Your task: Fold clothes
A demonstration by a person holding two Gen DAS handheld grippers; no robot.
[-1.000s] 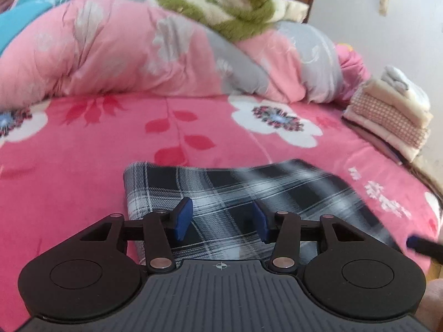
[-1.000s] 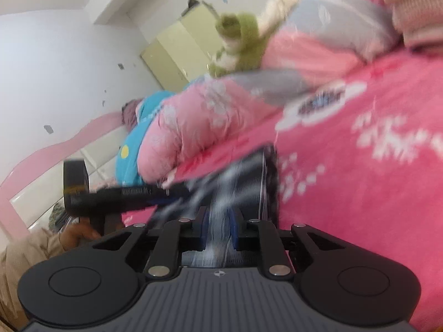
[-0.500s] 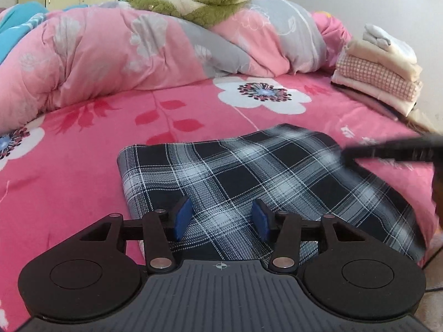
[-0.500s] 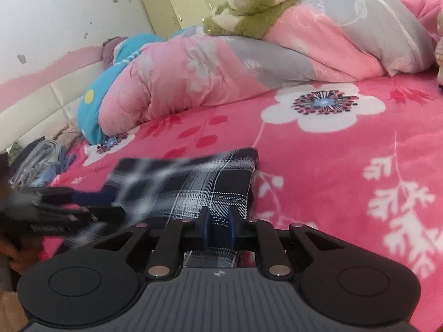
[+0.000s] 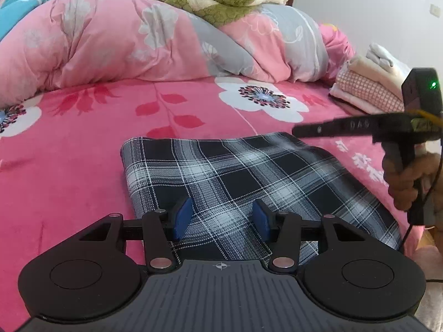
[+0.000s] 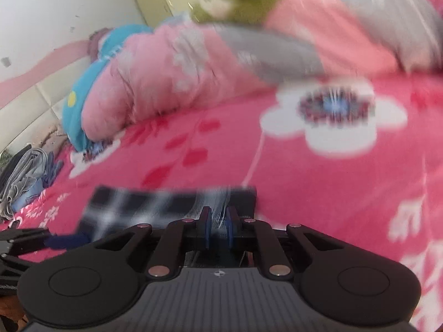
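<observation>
The plaid garment (image 5: 249,182) lies folded flat on the bed (image 5: 69,166). The left gripper (image 5: 220,218) hovers over its near edge, fingers spread and empty. The right gripper (image 6: 217,228), its fingers just closing and nearly together, holds nothing, likely between folds.

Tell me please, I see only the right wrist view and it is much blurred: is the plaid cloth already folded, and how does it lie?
Observer: The left wrist view shows it sharply. The plaid cloth lies flat on the pink bedsheet as a neat folded rectangle.
Operator: Does my right gripper hold it?
Observer: No. The right gripper hangs at the cloth's far right corner, and the cloth is not lifted. Its jaws have just been closing, with nothing between them.
Operator: Is there a finished pile somewhere?
Observer: Yes. A stack of folded clothes sits at the right edge of the bed, beyond the cloth.
</observation>
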